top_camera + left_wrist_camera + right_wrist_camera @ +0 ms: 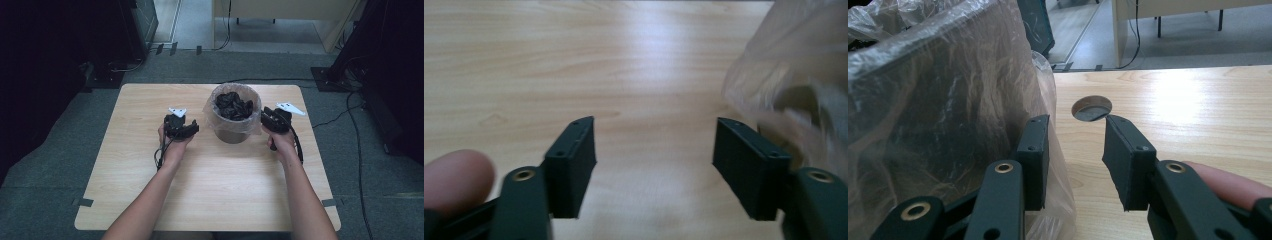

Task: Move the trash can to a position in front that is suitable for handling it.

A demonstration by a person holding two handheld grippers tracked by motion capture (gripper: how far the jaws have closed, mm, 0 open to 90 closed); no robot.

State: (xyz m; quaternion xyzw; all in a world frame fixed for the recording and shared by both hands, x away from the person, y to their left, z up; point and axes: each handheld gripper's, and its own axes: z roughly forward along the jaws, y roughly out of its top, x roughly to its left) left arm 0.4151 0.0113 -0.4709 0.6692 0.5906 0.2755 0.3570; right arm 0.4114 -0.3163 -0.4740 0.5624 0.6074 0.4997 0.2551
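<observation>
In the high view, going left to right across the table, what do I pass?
Bare table → left gripper → bin lined with a clear bag, dark stuff inside → right gripper.

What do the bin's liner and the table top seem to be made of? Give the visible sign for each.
Liner: thin clear plastic film, probably; it is see-through, crinkled and glossy with highlights.
Table top: light wood or wood-look laminate; pale grain lines, smooth with a soft sheen.
</observation>
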